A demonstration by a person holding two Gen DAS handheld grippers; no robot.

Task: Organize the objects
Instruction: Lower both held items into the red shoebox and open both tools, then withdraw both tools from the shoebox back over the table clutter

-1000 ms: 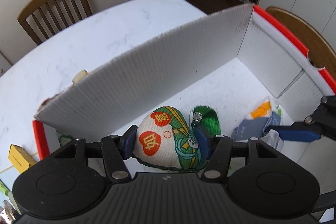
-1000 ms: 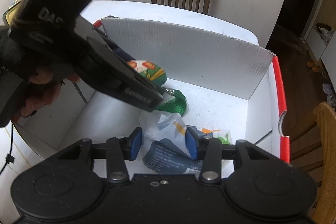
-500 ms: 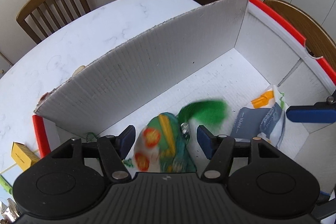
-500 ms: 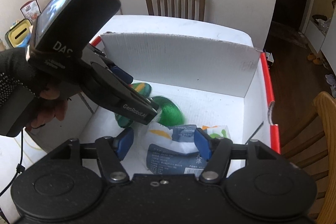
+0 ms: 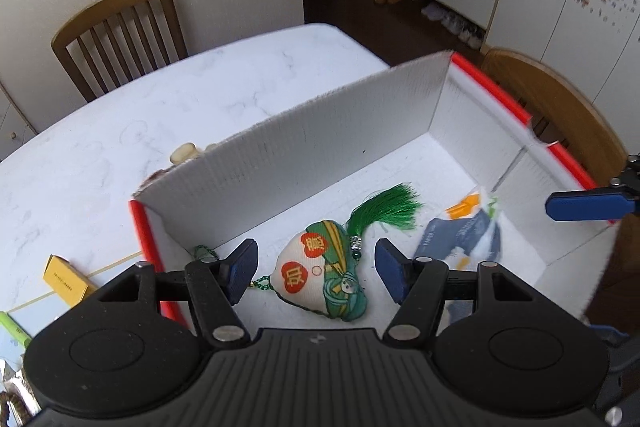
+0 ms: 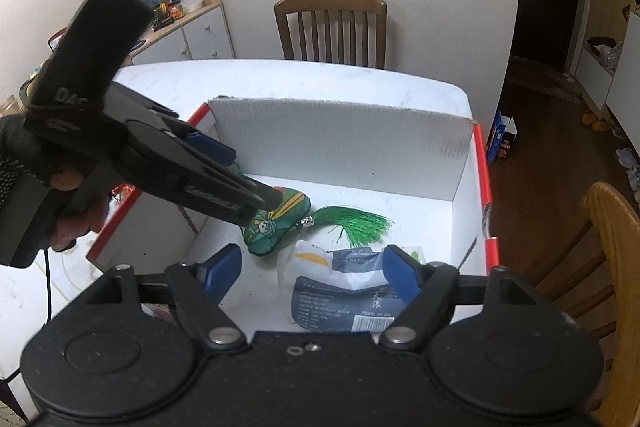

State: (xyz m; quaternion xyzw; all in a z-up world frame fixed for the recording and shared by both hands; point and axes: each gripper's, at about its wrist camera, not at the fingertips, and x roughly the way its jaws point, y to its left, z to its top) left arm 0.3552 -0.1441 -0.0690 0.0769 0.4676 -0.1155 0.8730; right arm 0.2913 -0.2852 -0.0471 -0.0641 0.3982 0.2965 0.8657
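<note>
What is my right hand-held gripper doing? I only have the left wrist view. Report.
Observer: The right hand-held gripper is open. Its jaws have just been opening, and the paper packet lies between them, unpressed.
Operator: Describe the packet's near end.
Observer: A white barcode label sits on its dark blue face.
Operator: Tell me what holds the left hand-held gripper.
Observer: A hand in a black glove grips its handle.
</note>
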